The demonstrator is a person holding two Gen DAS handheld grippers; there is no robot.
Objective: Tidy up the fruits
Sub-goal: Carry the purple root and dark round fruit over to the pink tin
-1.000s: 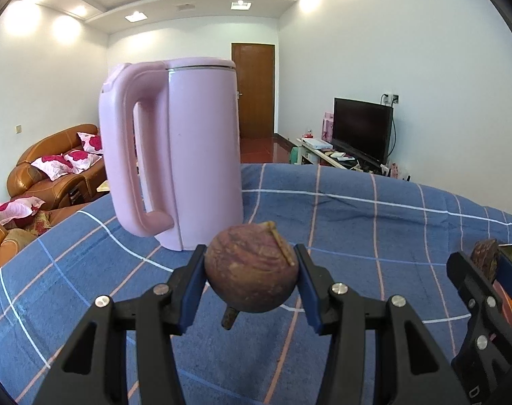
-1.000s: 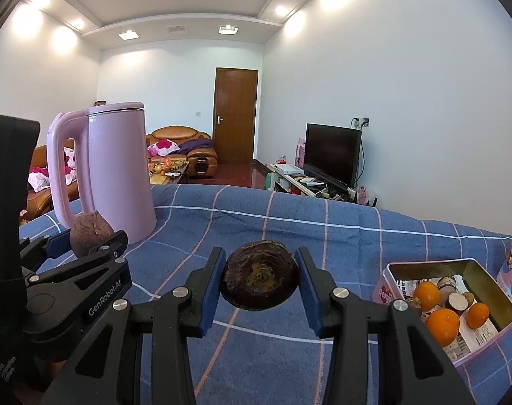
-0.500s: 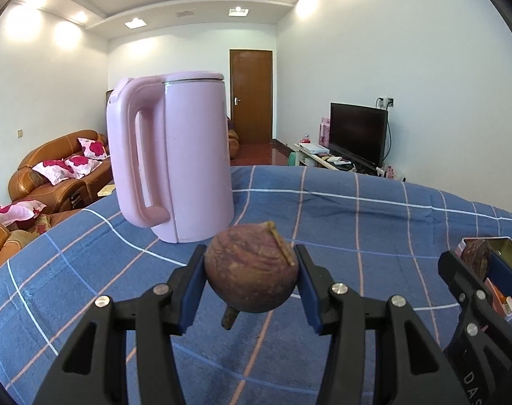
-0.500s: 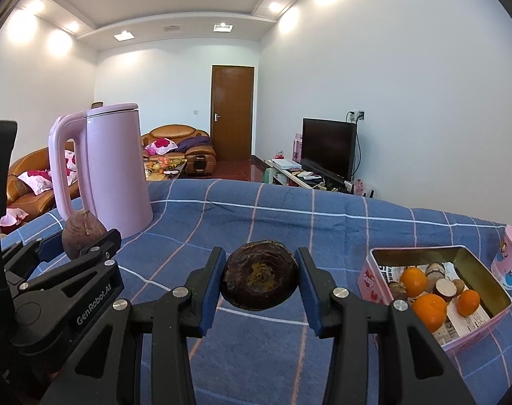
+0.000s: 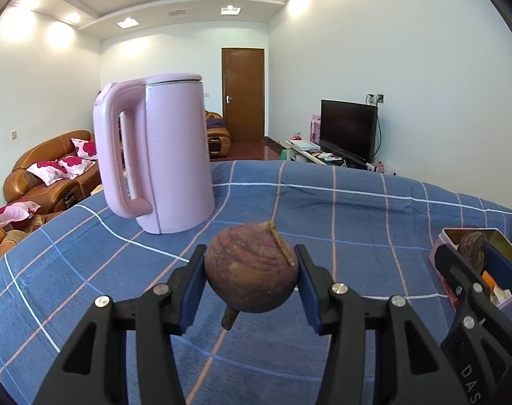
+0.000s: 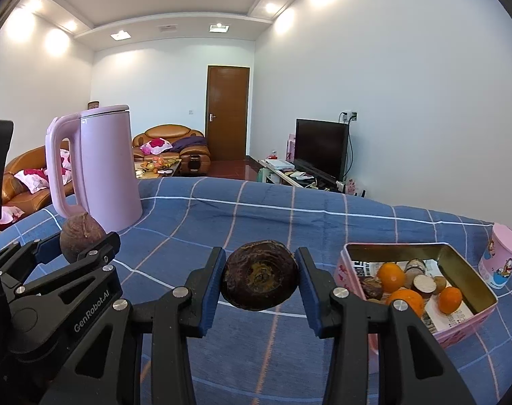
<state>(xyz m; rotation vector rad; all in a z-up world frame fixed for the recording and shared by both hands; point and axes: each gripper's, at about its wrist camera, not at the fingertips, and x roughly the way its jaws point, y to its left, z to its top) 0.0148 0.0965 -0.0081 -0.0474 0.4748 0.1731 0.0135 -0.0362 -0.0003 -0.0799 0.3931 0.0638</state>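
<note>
My left gripper (image 5: 251, 278) is shut on a round, wrinkled purple-brown fruit (image 5: 251, 268) with a dry stem, held above the blue checked cloth. In the right wrist view that same left gripper (image 6: 77, 244) and its fruit (image 6: 81, 238) show at the left. My right gripper (image 6: 259, 281) is shut on a darker, flattened brown fruit (image 6: 259, 280). A pink tin (image 6: 472, 270) stands to the right, holding several oranges (image 6: 391, 275) and brown fruits. In the left wrist view the right gripper (image 5: 472, 253) hangs in front of the tin (image 5: 440, 246).
A tall pink kettle (image 5: 161, 165) stands at the far left of the cloth-covered table (image 5: 340, 216). A small pink cup (image 6: 502, 260) sits right of the tin. Beyond the table's far edge are brown sofas (image 5: 50, 172), a television (image 5: 349, 128) and a door.
Both grippers have moved rightward across the table with their fruits. The kettle has slid left and farther off in both views, and the tin has come closer and more into view.
</note>
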